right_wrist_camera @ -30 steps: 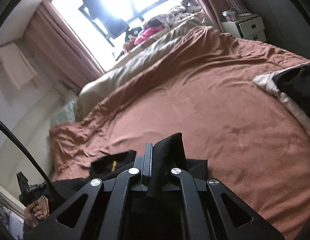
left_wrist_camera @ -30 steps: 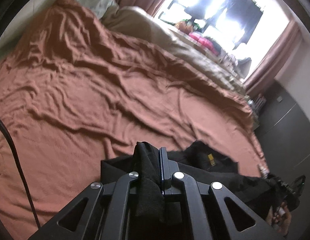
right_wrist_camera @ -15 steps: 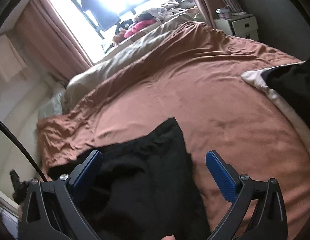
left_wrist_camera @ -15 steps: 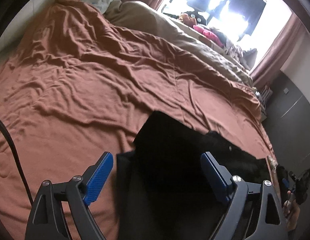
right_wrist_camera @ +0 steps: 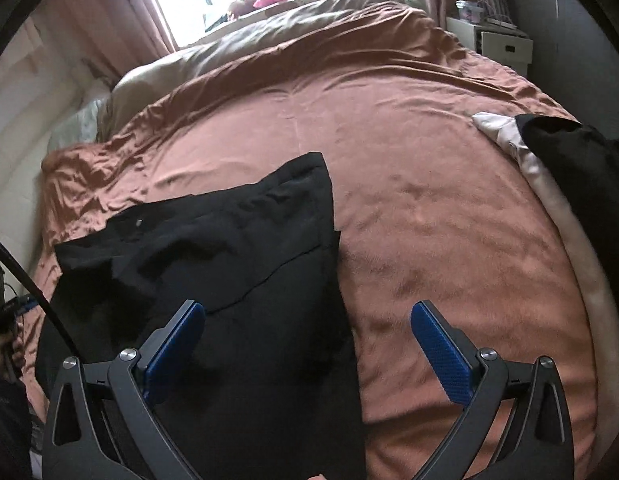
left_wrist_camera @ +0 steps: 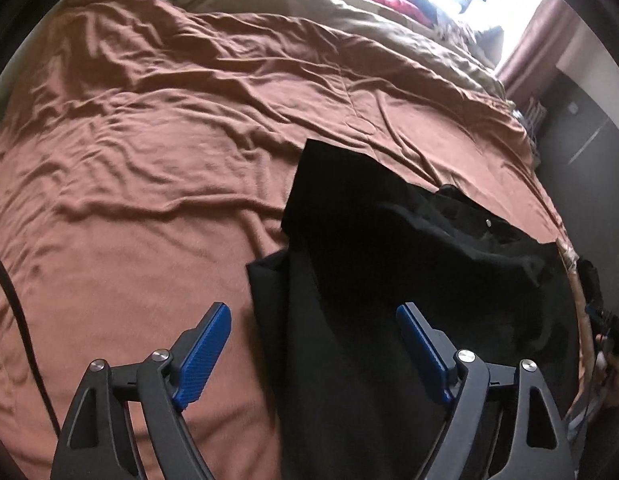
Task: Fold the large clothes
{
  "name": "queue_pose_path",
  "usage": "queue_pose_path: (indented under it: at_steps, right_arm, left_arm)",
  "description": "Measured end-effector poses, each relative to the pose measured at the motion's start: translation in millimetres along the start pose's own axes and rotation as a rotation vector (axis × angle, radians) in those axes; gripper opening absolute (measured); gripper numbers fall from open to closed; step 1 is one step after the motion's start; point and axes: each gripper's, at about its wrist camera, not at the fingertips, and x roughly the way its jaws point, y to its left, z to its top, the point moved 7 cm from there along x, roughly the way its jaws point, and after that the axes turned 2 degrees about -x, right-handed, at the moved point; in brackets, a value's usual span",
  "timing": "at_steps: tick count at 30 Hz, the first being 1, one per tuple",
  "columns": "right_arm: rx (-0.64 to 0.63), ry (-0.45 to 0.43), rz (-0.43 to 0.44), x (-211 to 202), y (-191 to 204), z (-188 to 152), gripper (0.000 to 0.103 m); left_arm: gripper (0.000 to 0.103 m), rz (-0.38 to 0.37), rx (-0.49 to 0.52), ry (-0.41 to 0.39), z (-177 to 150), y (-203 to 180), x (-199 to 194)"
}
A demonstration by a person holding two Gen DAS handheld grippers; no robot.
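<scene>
A large black garment (left_wrist_camera: 389,280) lies folded over on the brown bedspread (left_wrist_camera: 149,140), its far corner pointing up the bed. It also shows in the right wrist view (right_wrist_camera: 237,264) on the bedspread (right_wrist_camera: 429,220). My left gripper (left_wrist_camera: 313,344) is open and empty, its blue pads above the garment's left edge. My right gripper (right_wrist_camera: 309,344) is open and empty, above the garment's right edge. Neither touches the cloth.
A beige duvet (left_wrist_camera: 349,12) lies along the far side of the bed by the bright window. A pale cloth with another black garment (right_wrist_camera: 569,168) lies at the bed's right edge. A white bedside drawer unit (right_wrist_camera: 497,40) stands at the far right.
Both grippers were shut on corners of the black garment a second ago. They have opened and let it drop flat on the bed, then drawn back toward me.
</scene>
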Motion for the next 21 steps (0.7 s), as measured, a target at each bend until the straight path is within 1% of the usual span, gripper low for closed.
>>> queue_pose_path:
  at_steps: [4,5,6,7,8,9,10,11,12,13,14,15,16,17,18,19,21]
  right_arm:
    - [-0.046,0.061,-0.009,31,4,23,0.103]
    - [-0.059,0.077,-0.012,40,4,27,0.103]
    - [-0.067,0.088,-0.016,52,2,29,0.103]
    - [-0.073,0.102,-0.021,61,2,32,0.101]
    - [-0.075,0.11,-0.025,69,2,39,0.092]
    - [-0.073,0.112,-0.024,76,2,40,0.082]
    - [-0.068,0.117,-0.02,83,1,46,0.075]
    - [-0.059,0.122,-0.01,90,1,53,0.062]
    - [-0.053,0.123,-0.006,95,1,58,0.051]
    - [-0.049,0.117,-0.002,99,-1,62,0.047]
    - [-0.046,0.103,-0.001,102,-1,70,0.039]
    - [-0.046,0.093,0.0,105,-2,72,0.028]
    - [-0.046,0.082,0.001,106,-2,77,0.022]
    - [-0.05,0.068,-0.007,107,-2,81,0.01]
    - [-0.055,0.049,-0.015,107,-2,84,0.005]
    - [-0.059,0.029,-0.012,105,-1,84,0.003]
    - [-0.072,-0.016,-0.015,100,4,83,0.001]
  left_arm:
    - [0.085,0.026,0.086,0.055,12,-4,32]
    - [0.082,0.024,0.097,0.066,14,-4,39]
    - [0.077,0.018,0.106,0.079,16,-5,47]
    - [0.074,0.013,0.111,0.088,18,-6,53]
    - [0.066,0.011,0.118,0.094,20,-6,58]
    - [0.061,0.012,0.125,0.096,23,-6,63]
    - [0.056,0.009,0.131,0.095,25,-8,67]
    - [0.056,0.003,0.134,0.092,28,-9,71]
    - [0.056,-0.004,0.138,0.086,32,-10,73]
    - [0.055,-0.009,0.143,0.08,36,-11,75]
    - [0.05,-0.016,0.146,0.072,39,-12,75]
    - [0.038,-0.021,0.151,0.06,42,-12,75]
    - [0.027,-0.015,0.157,0.05,45,-13,75]
    - [0.009,-0.007,0.161,0.043,47,-12,74]
    - [0.005,-0.01,0.164,0.035,48,-12,73]
    - [0.005,-0.009,0.172,0.009,50,-12,69]
    - [0.004,0.011,0.165,-0.018,53,-8,64]
